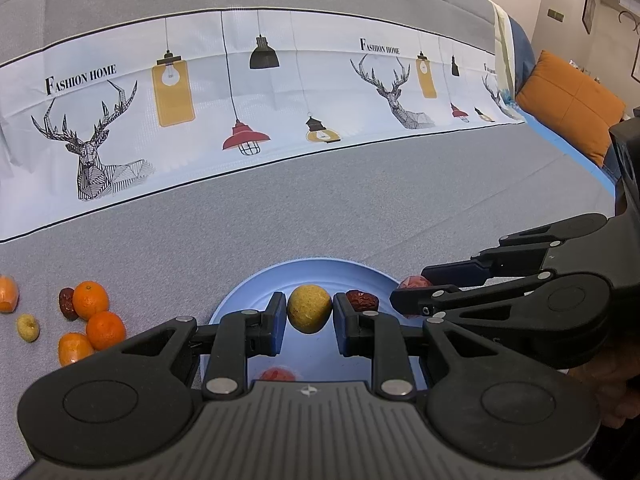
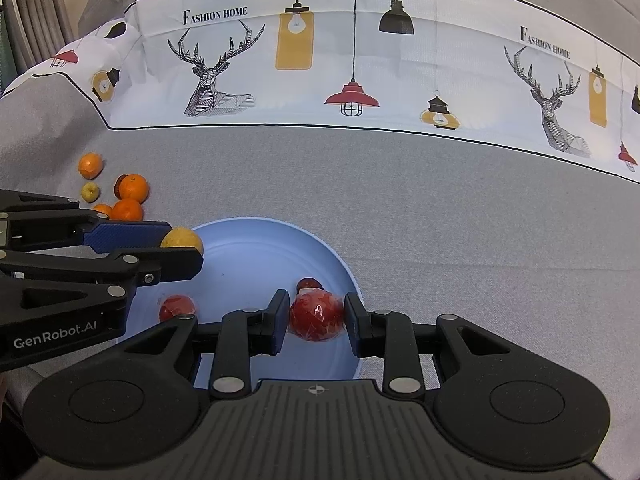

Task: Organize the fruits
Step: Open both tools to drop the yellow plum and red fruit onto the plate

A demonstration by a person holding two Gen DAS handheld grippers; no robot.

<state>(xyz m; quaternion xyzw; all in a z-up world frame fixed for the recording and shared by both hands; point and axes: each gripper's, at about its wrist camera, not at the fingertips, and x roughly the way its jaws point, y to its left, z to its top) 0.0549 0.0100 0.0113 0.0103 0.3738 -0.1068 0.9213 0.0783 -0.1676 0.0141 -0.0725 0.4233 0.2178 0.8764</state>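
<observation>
My left gripper [image 1: 309,312] is shut on a small yellow fruit [image 1: 309,309] and holds it over the light blue plate [image 1: 320,270]. Over the same plate [image 2: 256,248], my right gripper [image 2: 316,316] is shut on a red fruit in clear wrap [image 2: 316,317]. A dark red date [image 1: 362,301] lies on the plate behind the left fingers. Another wrapped red fruit [image 2: 177,307] rests on the plate's near left side. The left gripper [image 2: 184,254] enters the right wrist view from the left, still holding the yellow fruit [image 2: 182,237].
Left of the plate on the grey cloth lie several oranges [image 1: 91,300], a dark date [image 1: 66,303] and a small yellow fruit [image 1: 28,327]. A white printed cloth band [image 1: 240,92] runs across the back. An orange cushion [image 1: 568,104] sits far right.
</observation>
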